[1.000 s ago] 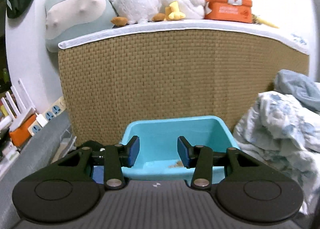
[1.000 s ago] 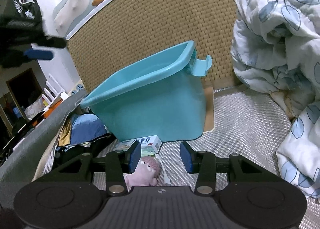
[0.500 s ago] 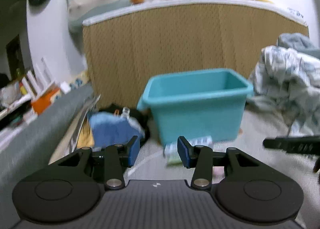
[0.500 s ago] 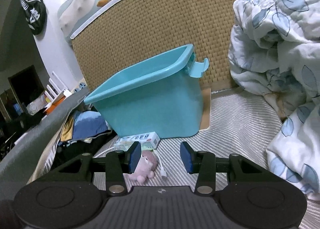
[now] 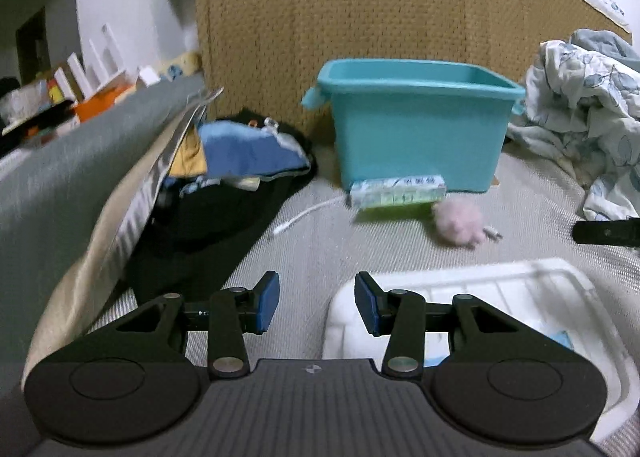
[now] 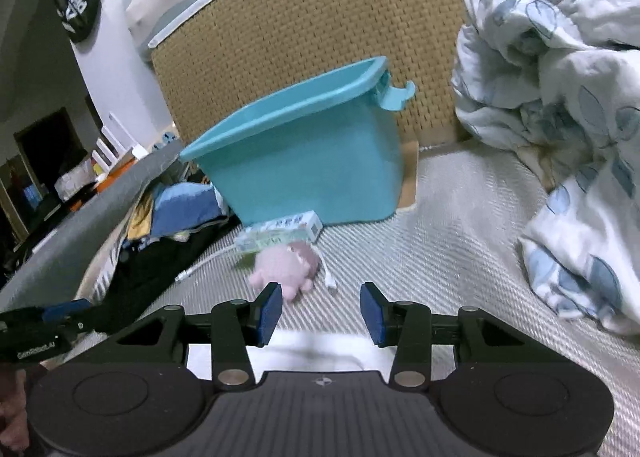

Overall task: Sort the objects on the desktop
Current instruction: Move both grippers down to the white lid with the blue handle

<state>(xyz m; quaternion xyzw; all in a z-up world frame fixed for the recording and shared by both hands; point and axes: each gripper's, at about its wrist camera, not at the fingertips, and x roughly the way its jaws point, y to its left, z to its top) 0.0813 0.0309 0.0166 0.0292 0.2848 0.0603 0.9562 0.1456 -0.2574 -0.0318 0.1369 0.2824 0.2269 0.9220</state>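
Note:
A teal plastic bin [image 5: 416,125] [image 6: 312,169] stands on the woven mat against a wicker headboard. In front of it lie a green-and-white carton [image 5: 398,191] [image 6: 280,233], a pink plush toy [image 5: 458,221] [image 6: 286,265] and a white cable [image 5: 304,213]. My left gripper [image 5: 316,303] is open and empty, low over the mat, beside a white plastic tray [image 5: 532,289]. My right gripper [image 6: 320,313] is open and empty too, just short of the plush toy, above the white tray [image 6: 320,353]. The left gripper's tip [image 6: 60,313] shows at the right wrist view's left edge.
A crumpled leaf-print quilt [image 5: 584,113] [image 6: 560,97] fills the right side. Blue cloth and dark bags [image 5: 244,153] pile up left of the bin, beside a grey padded ledge [image 5: 72,177]. The wicker headboard [image 5: 360,9] closes off the back.
The left gripper has dropped from above the bin down and back to just over the mat, bringing the white tray into view. The right gripper drew back slightly. Both stayed open.

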